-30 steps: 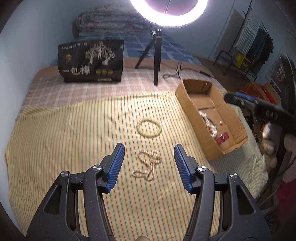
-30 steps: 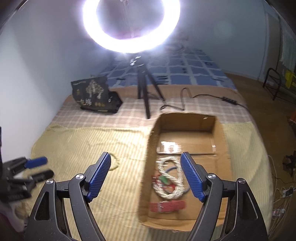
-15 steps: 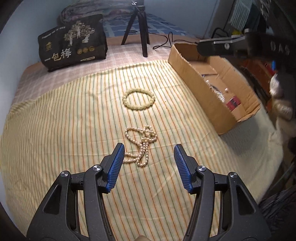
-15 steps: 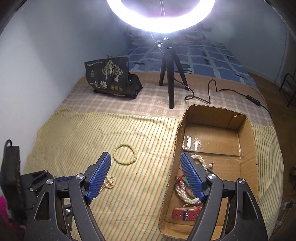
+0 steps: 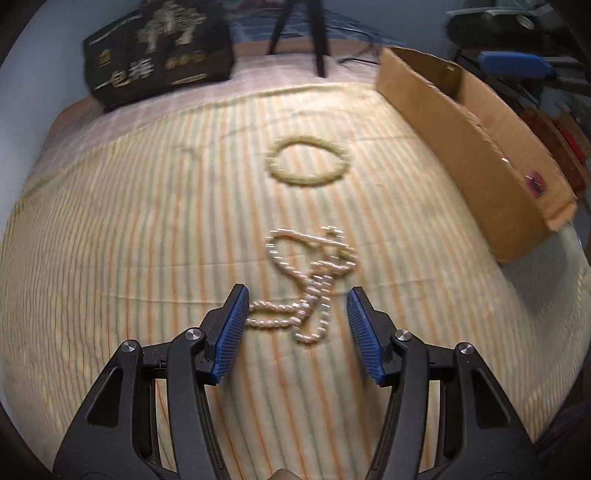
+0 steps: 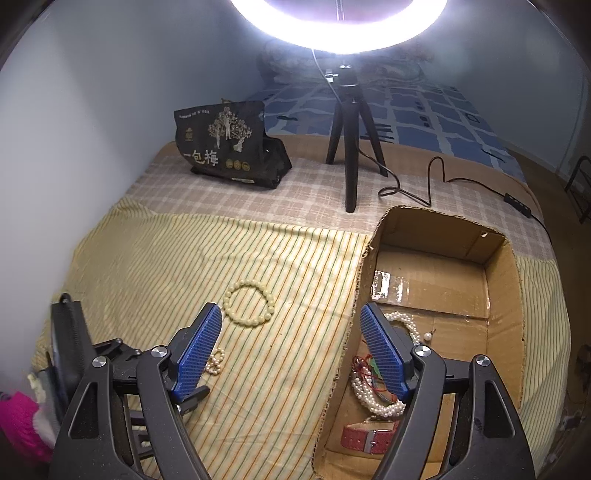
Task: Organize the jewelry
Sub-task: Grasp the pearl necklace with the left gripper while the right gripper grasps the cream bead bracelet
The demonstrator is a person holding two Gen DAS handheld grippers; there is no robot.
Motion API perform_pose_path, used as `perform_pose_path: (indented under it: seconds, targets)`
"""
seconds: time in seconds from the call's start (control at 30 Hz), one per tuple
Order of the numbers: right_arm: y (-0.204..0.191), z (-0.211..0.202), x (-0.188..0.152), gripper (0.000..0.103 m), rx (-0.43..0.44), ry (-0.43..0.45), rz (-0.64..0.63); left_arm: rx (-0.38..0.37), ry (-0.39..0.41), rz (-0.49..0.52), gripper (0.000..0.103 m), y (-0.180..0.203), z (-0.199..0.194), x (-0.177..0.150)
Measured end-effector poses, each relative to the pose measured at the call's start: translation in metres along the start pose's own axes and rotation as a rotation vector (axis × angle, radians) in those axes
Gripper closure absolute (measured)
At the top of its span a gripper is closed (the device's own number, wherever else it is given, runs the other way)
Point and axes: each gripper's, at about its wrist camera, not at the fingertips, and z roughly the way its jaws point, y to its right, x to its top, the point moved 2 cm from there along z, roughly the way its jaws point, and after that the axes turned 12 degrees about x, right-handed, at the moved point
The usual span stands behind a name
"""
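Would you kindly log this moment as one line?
left hand-held gripper: open, over pearl necklace | right hand-held gripper: open, empty | bead bracelet: on cloth | cardboard box: holds jewelry

My left camera looks down low and close along my fingers at the striped cloth [image 5: 147, 258]. My right camera sits higher, facing the ring light [image 6: 338, 22]. Both see the bead bracelet [image 5: 308, 164] and cardboard box [image 6: 502, 288].
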Motion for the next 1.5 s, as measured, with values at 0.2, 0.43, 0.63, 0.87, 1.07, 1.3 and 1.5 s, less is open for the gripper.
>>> perform_pose_path:
  seconds: [0.2,0.43,0.63,0.87,1.07,1.3,1.5]
  targets:
    - [-0.004,0.017,0.001,0.026,0.018,-0.028,0.0,0.014,0.005,-0.046,0.057,-0.01,0.004,0.005]
    - [-0.016,0.044,0.004,0.026,0.05,-0.075,-0.006,0.03,0.008,-0.095,0.088,-0.025,0.007,0.009]
    - [-0.025,0.075,0.007,0.026,0.083,-0.135,-0.013,0.011,-0.001,-0.128,0.095,-0.042,0.008,0.009]
    - [-0.029,0.108,0.008,0.026,0.072,-0.203,-0.03,0.008,0.005,-0.137,0.095,-0.048,0.007,0.007]
    - [-0.02,0.126,0.009,0.026,0.042,-0.232,-0.037,0.007,0.006,-0.146,0.095,-0.052,0.005,0.003]
    - [-0.026,0.141,0.008,0.026,0.026,-0.27,-0.048,0.009,0.006,-0.155,0.095,-0.055,0.006,0.004]
    - [-0.026,0.154,0.006,0.026,0.001,-0.305,-0.037,0.01,0.008,-0.154,0.095,-0.056,0.006,0.004]
